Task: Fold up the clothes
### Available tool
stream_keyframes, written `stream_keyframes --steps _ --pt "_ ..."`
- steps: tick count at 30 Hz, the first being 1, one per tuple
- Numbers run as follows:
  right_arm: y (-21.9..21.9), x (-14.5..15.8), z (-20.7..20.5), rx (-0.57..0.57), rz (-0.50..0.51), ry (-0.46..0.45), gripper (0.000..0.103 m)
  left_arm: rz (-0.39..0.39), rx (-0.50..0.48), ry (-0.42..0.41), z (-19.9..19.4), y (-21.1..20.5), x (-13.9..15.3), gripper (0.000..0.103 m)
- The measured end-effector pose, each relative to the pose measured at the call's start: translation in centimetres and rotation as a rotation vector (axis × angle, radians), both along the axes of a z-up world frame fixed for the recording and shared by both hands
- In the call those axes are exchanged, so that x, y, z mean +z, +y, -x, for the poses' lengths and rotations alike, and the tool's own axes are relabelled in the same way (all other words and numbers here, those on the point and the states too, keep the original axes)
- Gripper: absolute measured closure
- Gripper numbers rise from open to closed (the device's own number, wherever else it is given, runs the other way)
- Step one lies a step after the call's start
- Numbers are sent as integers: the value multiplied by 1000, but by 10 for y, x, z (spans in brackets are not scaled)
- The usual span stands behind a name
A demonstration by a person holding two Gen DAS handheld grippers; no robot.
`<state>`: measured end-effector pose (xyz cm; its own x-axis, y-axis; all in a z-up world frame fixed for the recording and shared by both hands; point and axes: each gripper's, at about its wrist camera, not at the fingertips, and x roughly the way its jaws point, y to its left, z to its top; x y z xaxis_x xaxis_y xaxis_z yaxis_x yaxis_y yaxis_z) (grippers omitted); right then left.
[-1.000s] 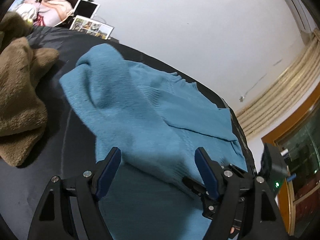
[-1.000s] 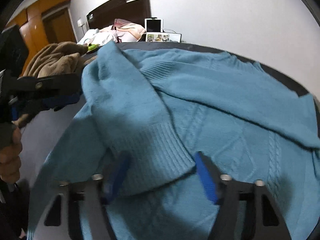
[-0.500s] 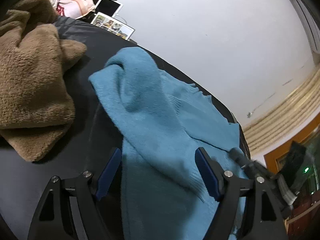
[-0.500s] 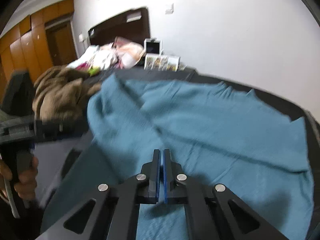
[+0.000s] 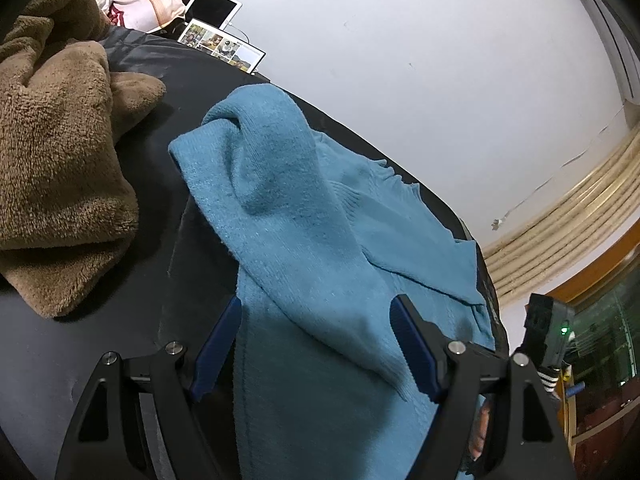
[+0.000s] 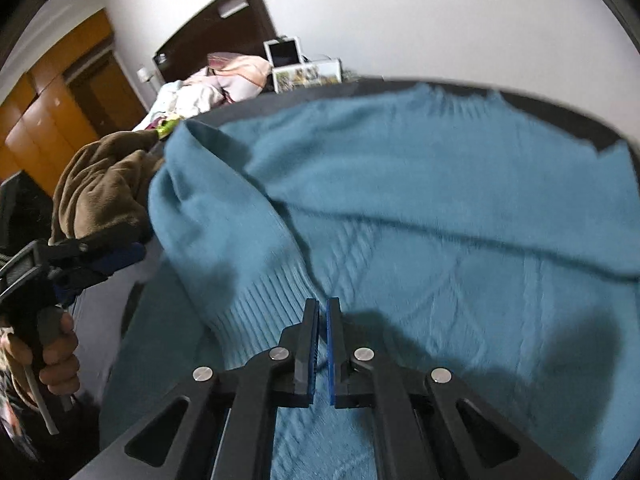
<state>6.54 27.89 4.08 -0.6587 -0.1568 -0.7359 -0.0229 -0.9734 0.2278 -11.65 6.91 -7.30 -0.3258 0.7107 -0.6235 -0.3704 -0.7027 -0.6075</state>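
the blue sweater [image 6: 420, 216] lies spread on the dark worktop [image 5: 120, 320], one sleeve [image 6: 236, 248] folded across its body. the right gripper [image 6: 322, 308] is nearly closed with a thin gap, its tips just at the sleeve's ribbed cuff, gripping nothing. the left gripper [image 5: 316, 332] hangs wide open over the sweater's edge, held by a hand [image 6: 56, 356]. a brown fleece [image 5: 52, 168] sits beside.

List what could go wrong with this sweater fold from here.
1. The folded-in sleeve lies bunched and humped on the blue sweater, so the next fold may trap a lump.
2. The brown fleece sits beside the sweater and could get dragged along.
3. The right hand-held gripper is shut and empty, so it must reopen to grasp.
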Motion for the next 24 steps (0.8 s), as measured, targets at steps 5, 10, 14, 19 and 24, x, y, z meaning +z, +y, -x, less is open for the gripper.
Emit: stream_keyframes --steps 5,10,14,19,24 --pt "8 -16 -3 -12 53 -42 94 -3 -5 -5 -1 0 -1 23" --pt "15 -32 -5 -25 105 -83 40 -4 -14 -8 -4 2 -2 23" --pt "8 -31 -5 -1 131 -75 40 -5 -20 -8 -4 5 -2 23" --pt "-4 -29 -6 35 159 -57 40 -6 -20 -14 -5 5 -4 23" --pt "-15 -26 -6 70 188 -40 40 -8 -19 -20 -5 4 -4 23"
